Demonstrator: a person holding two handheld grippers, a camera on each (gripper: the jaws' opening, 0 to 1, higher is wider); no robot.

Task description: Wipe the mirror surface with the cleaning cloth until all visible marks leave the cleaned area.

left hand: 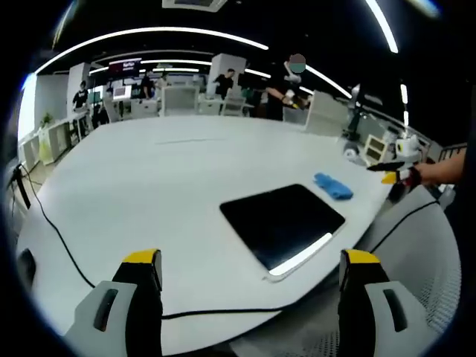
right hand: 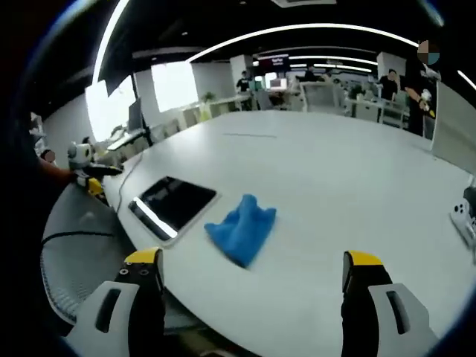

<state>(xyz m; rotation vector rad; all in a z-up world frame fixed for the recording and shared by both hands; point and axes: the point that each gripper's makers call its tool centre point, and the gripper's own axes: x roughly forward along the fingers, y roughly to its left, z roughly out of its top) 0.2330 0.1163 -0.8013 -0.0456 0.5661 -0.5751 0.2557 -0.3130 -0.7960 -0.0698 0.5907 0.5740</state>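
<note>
A dark rectangular mirror (left hand: 283, 221) lies flat near the white table's edge, reflecting a bright light strip. Just beyond its far corner sits a crumpled blue cleaning cloth (left hand: 333, 186). My left gripper (left hand: 250, 269) is open, its yellow-tipped jaws spread wide short of the mirror. In the right gripper view the blue cloth (right hand: 242, 230) lies ahead between my jaws, with the mirror (right hand: 173, 203) to its left. My right gripper (right hand: 251, 269) is open, short of the cloth with nothing in it. The right gripper (left hand: 396, 165) also appears at the far right of the left gripper view, and the left gripper (right hand: 93, 175) at the left of the right gripper view.
The large white table (left hand: 163, 178) stretches far ahead. A black cable (left hand: 67, 249) runs along its near edge. A white device (right hand: 467, 216) rests at the table's right. Desks, chairs and several people stand in the office behind.
</note>
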